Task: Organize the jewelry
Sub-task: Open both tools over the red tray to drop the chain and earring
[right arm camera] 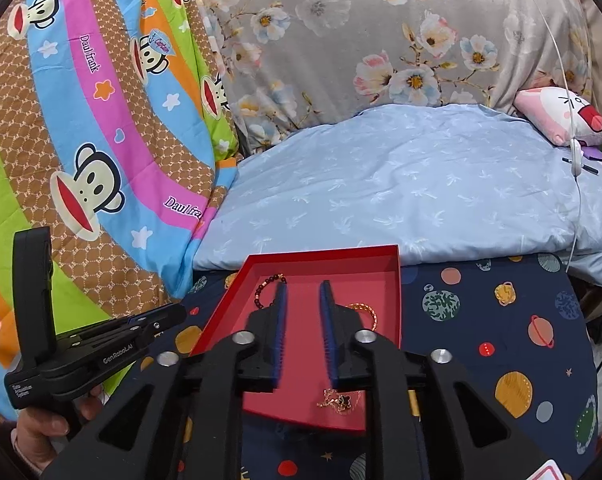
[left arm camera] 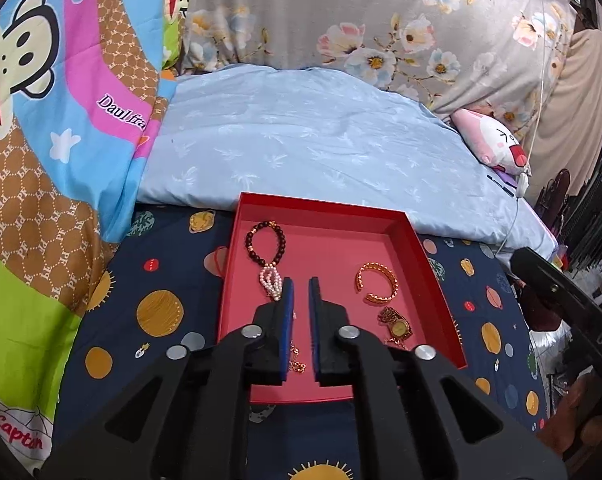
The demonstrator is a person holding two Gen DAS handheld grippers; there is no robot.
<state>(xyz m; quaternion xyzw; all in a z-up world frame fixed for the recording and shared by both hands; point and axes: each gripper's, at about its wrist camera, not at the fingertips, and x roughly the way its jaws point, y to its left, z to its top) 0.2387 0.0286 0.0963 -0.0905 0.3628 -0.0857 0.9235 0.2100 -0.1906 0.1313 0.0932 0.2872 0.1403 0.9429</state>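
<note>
my grippers are matt black plastic with shiny round metal pins [left arm camera: 349, 332] and ribbed blue rubbery pads [right arm camera: 327, 332]. the red tray [left arm camera: 433, 280] looks like smooth matt card, and in it lie a glossy dark bead bracelet [left arm camera: 265, 240], a small pearly bead strand [left arm camera: 272, 280], a bright ridged gold-coloured metal bangle [left arm camera: 377, 283] and a gold-toned watch [left arm camera: 397, 326]. under it is a soft matt planet-print cloth [right arm camera: 501, 320], with a slightly creased pale blue cotton-like cover [left arm camera: 321, 140] behind.
</note>
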